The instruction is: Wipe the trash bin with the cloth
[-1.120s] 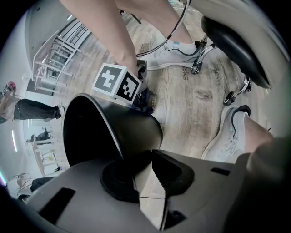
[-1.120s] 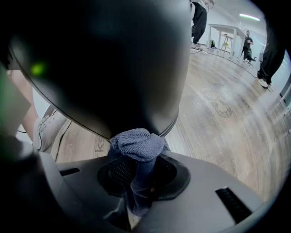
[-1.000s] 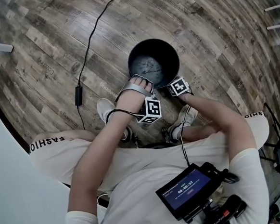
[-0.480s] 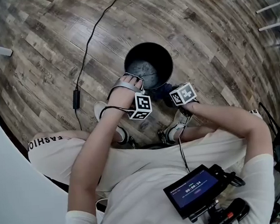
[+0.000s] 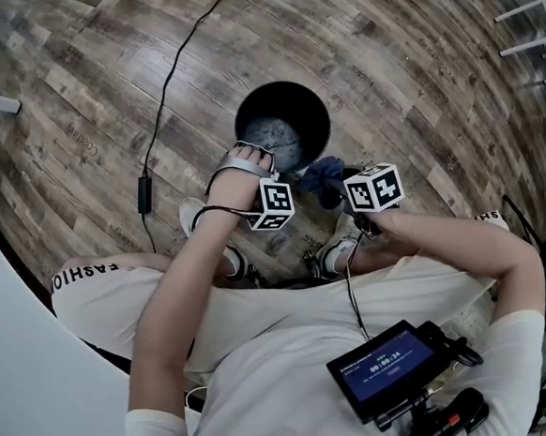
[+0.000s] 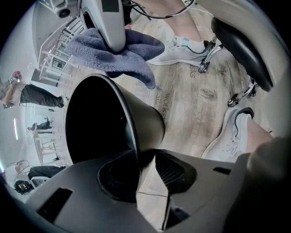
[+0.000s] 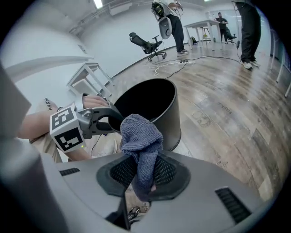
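Note:
A black round trash bin (image 5: 322,114) stands on the wooden floor in front of the person's feet. My left gripper (image 5: 266,156) is at its near rim. In the left gripper view the rim of the bin (image 6: 144,122) runs between the jaws of the left gripper (image 6: 145,166); they have just been closing, and floor still shows beside the rim. My right gripper (image 5: 339,185) is shut on a blue-grey cloth (image 5: 322,180), held raised just right of the bin. The cloth (image 7: 141,136) hangs bunched from the right gripper (image 7: 142,175), with the bin (image 7: 166,125) behind.
A black cable (image 5: 165,99) with an inline box (image 5: 144,192) runs across the floor left of the bin. White shoes (image 5: 200,216) sit close behind the bin. A stool base with castors (image 6: 241,59) is near. People, an office chair (image 7: 148,45) and tables stand far back.
My right gripper has risen from low beside the bin, bringing the cloth up into sight. The left hand has stayed at the rim.

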The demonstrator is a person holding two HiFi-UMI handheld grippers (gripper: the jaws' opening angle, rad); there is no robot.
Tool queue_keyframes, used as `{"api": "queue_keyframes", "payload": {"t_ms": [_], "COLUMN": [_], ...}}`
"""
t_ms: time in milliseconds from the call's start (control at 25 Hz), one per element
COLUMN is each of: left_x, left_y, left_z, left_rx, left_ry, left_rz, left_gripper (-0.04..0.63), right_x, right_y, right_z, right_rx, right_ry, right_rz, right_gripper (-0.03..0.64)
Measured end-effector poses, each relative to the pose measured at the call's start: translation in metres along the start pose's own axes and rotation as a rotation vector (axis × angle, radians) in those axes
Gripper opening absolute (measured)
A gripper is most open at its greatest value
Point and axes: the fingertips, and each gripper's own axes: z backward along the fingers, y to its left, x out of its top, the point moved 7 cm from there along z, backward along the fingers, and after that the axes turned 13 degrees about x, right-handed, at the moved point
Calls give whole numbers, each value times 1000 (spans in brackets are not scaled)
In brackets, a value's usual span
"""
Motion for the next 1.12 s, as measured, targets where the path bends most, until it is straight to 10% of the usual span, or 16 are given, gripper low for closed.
{"api": "queue_keyframes", "payload": {"t_ms": [1120], "left_x": [26], "left_y": [-2], "left_z": [9], "left_rx": [15], "left_ry": [-46], "left_rz": [-39], "left_gripper": [92], "right_x": [-20], "right_y": [-88], "right_z": [-90], "right_rx": [-86], "right_ry": [26], "right_rz": [96], "right_gripper": [75]}}
